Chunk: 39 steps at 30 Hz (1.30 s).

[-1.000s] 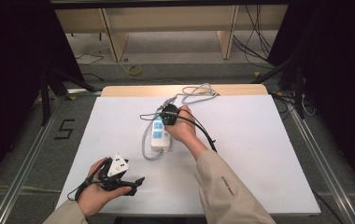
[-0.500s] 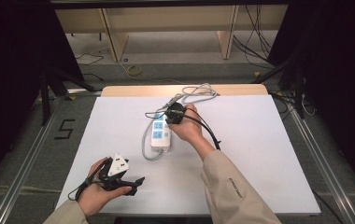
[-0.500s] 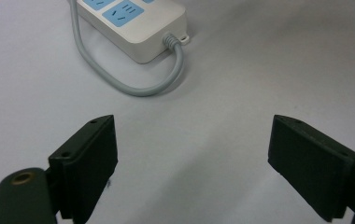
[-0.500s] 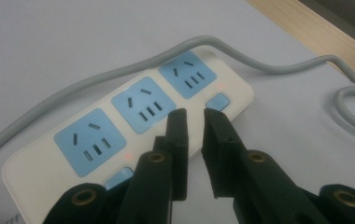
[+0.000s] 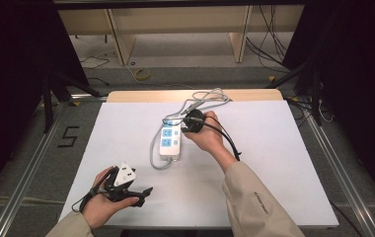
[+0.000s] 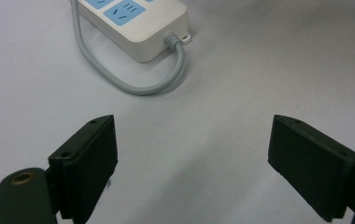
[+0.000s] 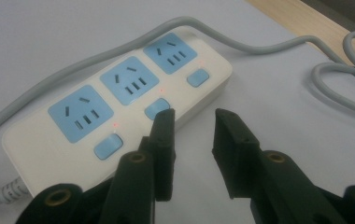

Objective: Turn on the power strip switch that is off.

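Inspecting the table, we find the white three-socket plastic power strip with blue faces [image 5: 169, 141] at centre | our right gripper [image 5: 193, 123] at its 2 o'clock, jaws just opening, nothing between them | our left gripper [image 5: 126, 186] at 7 o'clock, released, empty | grey cord [image 5: 154, 154] looping along the strip's 9 o'clock side.

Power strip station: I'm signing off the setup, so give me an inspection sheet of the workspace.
Surface: white table top, wooden strip along the far edge.
Job's things: white power strip with three blue sockets, three blue switches, small red lights lit beside them.
Clutter: nothing seen.
Grippers: right gripper beside the strip's switch edge, jaws just been opening, nothing between them; left gripper wide open over bare table, near the person's side.
Cables: strip's grey cord loops along it and coils at the far edge.
Surroundings: wooden shelving, loose floor cables, metal rails.
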Each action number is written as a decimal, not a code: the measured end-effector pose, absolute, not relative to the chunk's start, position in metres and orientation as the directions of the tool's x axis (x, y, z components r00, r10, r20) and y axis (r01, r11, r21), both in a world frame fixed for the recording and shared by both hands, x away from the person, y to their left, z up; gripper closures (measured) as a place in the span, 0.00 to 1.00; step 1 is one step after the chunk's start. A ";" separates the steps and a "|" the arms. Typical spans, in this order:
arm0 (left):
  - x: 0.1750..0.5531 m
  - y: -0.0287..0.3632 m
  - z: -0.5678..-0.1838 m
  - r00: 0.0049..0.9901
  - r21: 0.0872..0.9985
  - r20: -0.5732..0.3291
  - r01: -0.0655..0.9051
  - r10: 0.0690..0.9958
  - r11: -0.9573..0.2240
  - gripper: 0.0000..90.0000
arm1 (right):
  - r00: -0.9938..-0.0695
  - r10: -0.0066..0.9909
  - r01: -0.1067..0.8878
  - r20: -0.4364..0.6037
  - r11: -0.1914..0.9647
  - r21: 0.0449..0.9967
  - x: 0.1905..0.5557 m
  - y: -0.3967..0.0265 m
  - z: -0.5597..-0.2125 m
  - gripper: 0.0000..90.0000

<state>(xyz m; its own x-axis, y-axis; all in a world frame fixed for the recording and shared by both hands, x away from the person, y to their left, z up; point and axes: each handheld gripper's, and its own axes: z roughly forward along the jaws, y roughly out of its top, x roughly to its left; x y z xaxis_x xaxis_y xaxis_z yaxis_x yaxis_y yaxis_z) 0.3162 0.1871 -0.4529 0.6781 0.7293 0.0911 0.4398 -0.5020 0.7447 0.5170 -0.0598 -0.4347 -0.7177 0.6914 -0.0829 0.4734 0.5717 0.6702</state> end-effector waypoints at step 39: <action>0.317 0.188 -0.454 0.665 0.745 0.087 0.451 0.742 -0.491 0.17 | -0.678 0.735 0.526 0.030 0.455 0.719 0.476 -0.139 -0.425 0.58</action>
<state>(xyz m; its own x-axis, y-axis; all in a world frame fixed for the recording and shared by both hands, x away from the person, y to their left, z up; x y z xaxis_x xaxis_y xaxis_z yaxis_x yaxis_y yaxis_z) 0.3169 0.1880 -0.4535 0.6649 0.7418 0.0868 0.4506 -0.4912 0.7455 0.4761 -0.1389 -0.4249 -0.6778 0.7346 0.0302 0.5256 0.4554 0.7186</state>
